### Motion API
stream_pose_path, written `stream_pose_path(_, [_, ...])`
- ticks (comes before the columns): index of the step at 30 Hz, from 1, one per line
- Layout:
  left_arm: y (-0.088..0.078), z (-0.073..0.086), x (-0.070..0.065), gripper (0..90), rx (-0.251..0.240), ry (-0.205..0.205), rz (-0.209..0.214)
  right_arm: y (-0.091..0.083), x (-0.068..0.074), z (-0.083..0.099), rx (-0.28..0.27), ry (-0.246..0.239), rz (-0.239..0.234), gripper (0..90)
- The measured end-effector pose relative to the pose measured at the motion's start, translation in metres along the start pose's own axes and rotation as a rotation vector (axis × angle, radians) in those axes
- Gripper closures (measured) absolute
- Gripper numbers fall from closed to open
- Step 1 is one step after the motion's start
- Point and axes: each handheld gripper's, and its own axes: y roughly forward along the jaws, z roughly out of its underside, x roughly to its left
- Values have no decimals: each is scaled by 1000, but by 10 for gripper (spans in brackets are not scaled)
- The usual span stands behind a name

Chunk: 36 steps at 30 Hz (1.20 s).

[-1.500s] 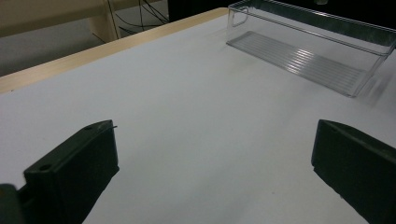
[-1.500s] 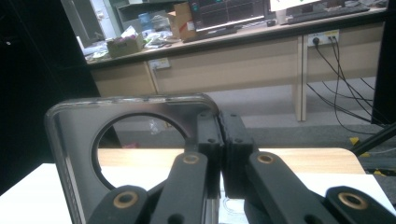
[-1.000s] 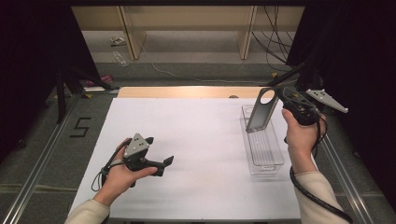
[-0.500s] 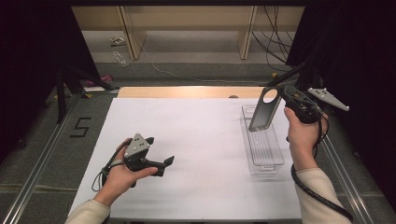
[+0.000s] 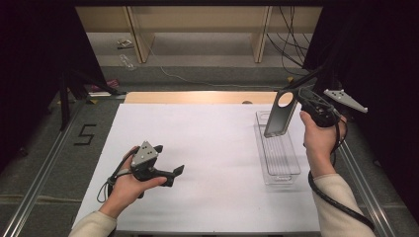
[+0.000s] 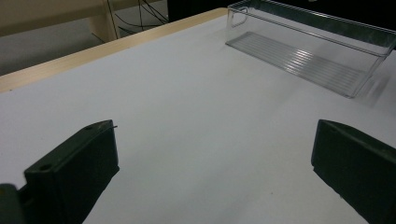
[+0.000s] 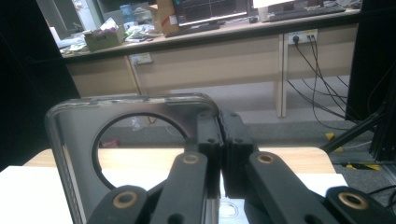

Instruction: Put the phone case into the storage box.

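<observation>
**Phone case held up over the clear tray**

The right tongs [image 5: 298, 101] are clamped on one edge of a dark phone case [image 5: 280, 113] with a round cutout, holding it upright in the air above the far end of the clear plastic tray [image 5: 281, 168] on the white table [image 5: 207, 143]. The left tongs [image 5: 170, 175] rest low near the table's front left, jaws spread wide with nothing between them.

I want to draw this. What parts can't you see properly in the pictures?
- Phone case: its lower end is cut off by the right gripper view's bottom edge, and the right gripper covers one side.
- Clear tray: its far end sits behind the case in the high view.
- Left gripper: its body is cut off in the left gripper view.
</observation>
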Motion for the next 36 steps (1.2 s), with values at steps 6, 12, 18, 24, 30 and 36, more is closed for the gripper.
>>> stream_pose_path(6, [0, 0, 0, 2, 2, 0, 1, 3, 0, -1, 10, -6, 5, 885])
stream_pose_path(12, [0, 0, 0, 2, 1, -2, 0, 5, 0, -3, 13, -13, 9, 885])
stream_pose_path(18, [0, 0, 0, 2, 0, 0, 0, 8, -1, -3, 22, -14, 13, 885])
stream_pose_path(24, [0, 0, 0, 2, -2, -2, 0, 11, -1, -4, 26, -17, 16, 885])
stream_pose_path(30, [0, -1, 0, 2, -3, -1, 1, 13, -1, -4, 30, -16, 19, 885])
stream_pose_path(36, [0, 0, 0, 2, -3, -3, 0, 15, -1, -5, 32, -15, 21, 885])
